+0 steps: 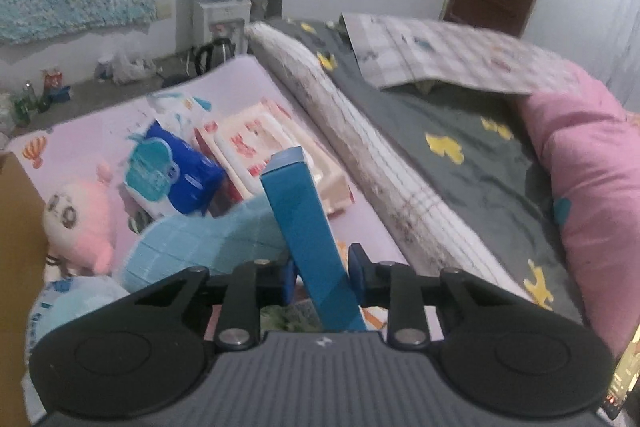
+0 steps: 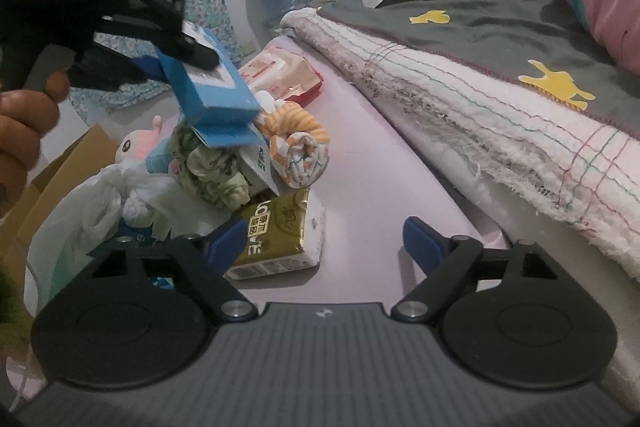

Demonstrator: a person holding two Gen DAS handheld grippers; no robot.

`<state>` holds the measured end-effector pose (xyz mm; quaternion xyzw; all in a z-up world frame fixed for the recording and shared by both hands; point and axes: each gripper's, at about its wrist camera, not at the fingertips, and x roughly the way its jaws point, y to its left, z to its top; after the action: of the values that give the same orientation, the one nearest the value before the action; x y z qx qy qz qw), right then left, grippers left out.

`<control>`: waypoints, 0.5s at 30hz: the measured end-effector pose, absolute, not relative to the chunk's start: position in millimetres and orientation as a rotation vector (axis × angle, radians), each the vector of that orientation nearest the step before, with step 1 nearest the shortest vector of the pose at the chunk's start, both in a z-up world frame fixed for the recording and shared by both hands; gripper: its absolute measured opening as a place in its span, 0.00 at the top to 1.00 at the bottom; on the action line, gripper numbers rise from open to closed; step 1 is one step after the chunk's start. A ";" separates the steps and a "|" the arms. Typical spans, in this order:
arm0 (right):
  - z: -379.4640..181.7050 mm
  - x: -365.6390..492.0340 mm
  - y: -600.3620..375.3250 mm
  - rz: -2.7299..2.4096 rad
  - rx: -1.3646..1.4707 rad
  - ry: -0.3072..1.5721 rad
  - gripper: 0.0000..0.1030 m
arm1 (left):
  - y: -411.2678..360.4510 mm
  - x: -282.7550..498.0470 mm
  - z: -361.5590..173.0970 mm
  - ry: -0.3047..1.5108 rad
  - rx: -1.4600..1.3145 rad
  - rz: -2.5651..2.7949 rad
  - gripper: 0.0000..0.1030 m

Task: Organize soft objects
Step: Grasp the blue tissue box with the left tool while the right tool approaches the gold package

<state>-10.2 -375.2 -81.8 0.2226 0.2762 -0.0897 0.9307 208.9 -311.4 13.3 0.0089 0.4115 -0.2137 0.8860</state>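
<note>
The left gripper is clamped on a plain blue box, its writing unreadable; the right gripper stands apart over a gold tissue pack.

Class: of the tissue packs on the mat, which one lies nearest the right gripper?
The gold-wrapped tissue pack, just ahead of the right gripper; the red-and-white packs lie farther back.

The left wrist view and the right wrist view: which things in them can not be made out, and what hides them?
- Blue box: its lower end, left wrist view, hidden behind the left gripper body.
- Gold tissue pack: its near corner, right wrist view, covered by the right gripper finger.
- Cardboard box: left wrist view, cut off by the left edge.
- Red-and-white packs: print, left wrist view, too blurred to read.
</note>
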 end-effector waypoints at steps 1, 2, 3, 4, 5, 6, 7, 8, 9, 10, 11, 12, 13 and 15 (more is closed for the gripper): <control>-80.6 -11.0 -375.3 -0.183 0.454 0.567 0.24 | -307.2 206.9 17.7 0.850 0.010 -0.444 0.75; -79.1 -11.0 -375.9 -0.182 0.451 0.570 0.26 | -303.7 204.9 22.5 0.847 0.000 -0.447 0.76; -77.5 -10.7 -375.9 -0.179 0.448 0.571 0.27 | -300.0 203.2 26.7 0.845 -0.011 -0.450 0.76; -75.8 -9.8 -375.8 -0.173 0.442 0.573 0.28 | -295.9 200.6 30.7 0.841 -0.020 -0.457 0.77; -74.6 -8.8 -375.6 -0.167 0.434 0.575 0.28 | -291.6 197.6 34.7 0.838 -0.024 -0.466 0.78; -73.4 -6.4 -374.8 -0.157 0.418 0.580 0.28 | -288.3 194.8 37.9 0.835 -0.025 -0.474 0.78; -72.6 -3.6 -373.8 -0.148 0.406 0.591 0.28 | -284.5 191.7 40.1 0.832 -0.026 -0.480 0.79; -72.3 -0.2 -373.0 -0.138 0.396 0.603 0.28 | -280.4 188.2 41.4 0.831 -0.026 -0.485 0.80; -72.3 3.5 -372.3 -0.121 0.393 0.611 0.28 | -276.7 185.4 41.6 0.834 -0.027 -0.487 0.80; -72.9 8.2 -371.4 -0.106 0.391 0.624 0.28 | -272.3 183.5 41.2 0.843 -0.032 -0.488 0.80; -73.8 13.0 -370.0 -0.101 0.385 0.638 0.28 | -268.2 182.2 39.5 0.853 -0.039 -0.488 0.80; -75.1 17.9 -368.3 -0.097 0.373 0.647 0.28 | -264.5 181.2 37.4 0.861 -0.045 -0.487 0.80; -76.3 22.9 -366.0 -0.093 0.358 0.654 0.28 | -261.1 180.0 35.1 0.869 -0.050 -0.484 0.80; -79.2 33.1 -359.8 -0.092 0.315 0.671 0.28 | -252.9 177.4 30.5 0.886 -0.062 -0.478 0.80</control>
<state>33.1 -359.8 -79.2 0.1537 0.3279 -0.0450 0.9311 177.4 -252.9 30.5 -0.0295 0.4243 -0.2290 0.8756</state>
